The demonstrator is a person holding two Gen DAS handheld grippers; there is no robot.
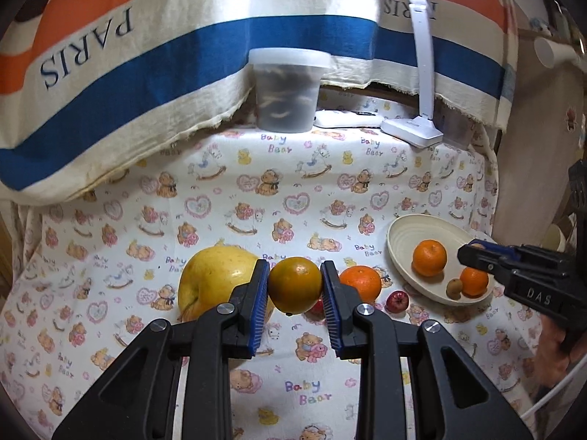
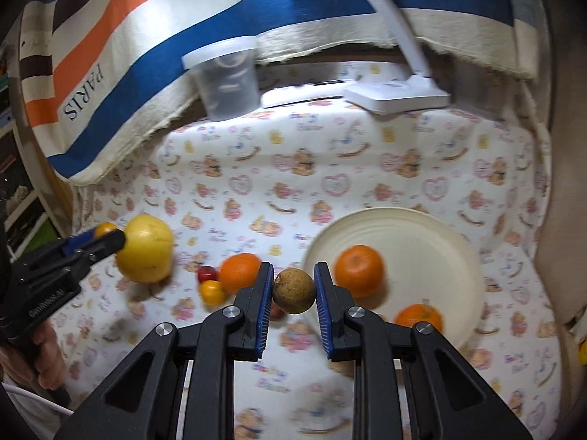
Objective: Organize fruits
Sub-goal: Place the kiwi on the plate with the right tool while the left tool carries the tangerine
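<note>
- My left gripper [image 1: 295, 284] is clamped on a greenish orange [image 1: 294, 284], lifted beside the yellow apple [image 1: 216, 278].
- My right gripper [image 2: 293, 286] pinches a small brown fruit [image 2: 293, 290] near the bowl [image 2: 451, 234].
- I should carry both level over the rim and release low, clear of the oranges inside.

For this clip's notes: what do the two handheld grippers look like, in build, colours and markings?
Both grippers, left and right, are black plastic with triangular cut-outs, silver pivot screws and blue ribbed pads. Seen from the left wrist view, the right gripper's side bears raised "DAS" lettering. A white cable trails below the hand holding it.
</note>
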